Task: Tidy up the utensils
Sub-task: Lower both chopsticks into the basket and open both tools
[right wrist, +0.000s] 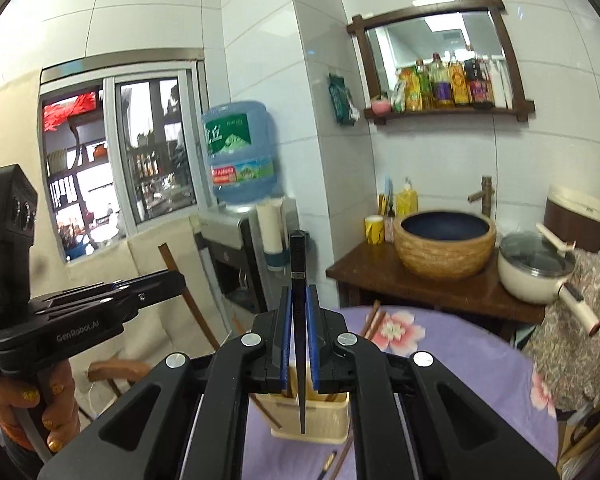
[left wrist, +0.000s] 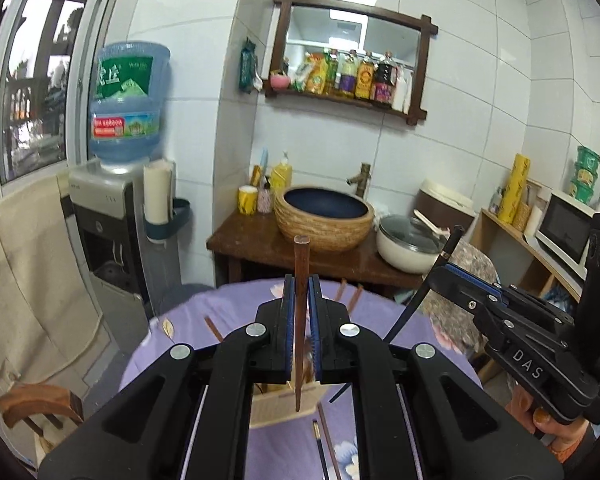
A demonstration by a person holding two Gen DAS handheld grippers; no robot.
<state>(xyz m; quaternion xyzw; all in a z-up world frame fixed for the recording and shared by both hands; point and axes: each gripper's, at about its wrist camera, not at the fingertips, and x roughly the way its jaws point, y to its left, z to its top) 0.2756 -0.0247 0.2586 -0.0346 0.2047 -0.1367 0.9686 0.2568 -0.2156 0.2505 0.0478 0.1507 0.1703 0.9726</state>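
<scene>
Grippers both clenched — left gripper (left wrist: 301, 292) on brown chopstick (left wrist: 300, 280), right gripper (right wrist: 299, 304) on black chopstick (right wrist: 299, 264).

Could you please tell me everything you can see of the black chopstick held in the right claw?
The black chopstick is slim, glossy and dark, with a thin silver band near its thick upper end. It stands nearly upright, pinched between the blue pads of the shut right claw, its tapered tip pointing down over the cream holder on the purple floral tablecloth.
</scene>
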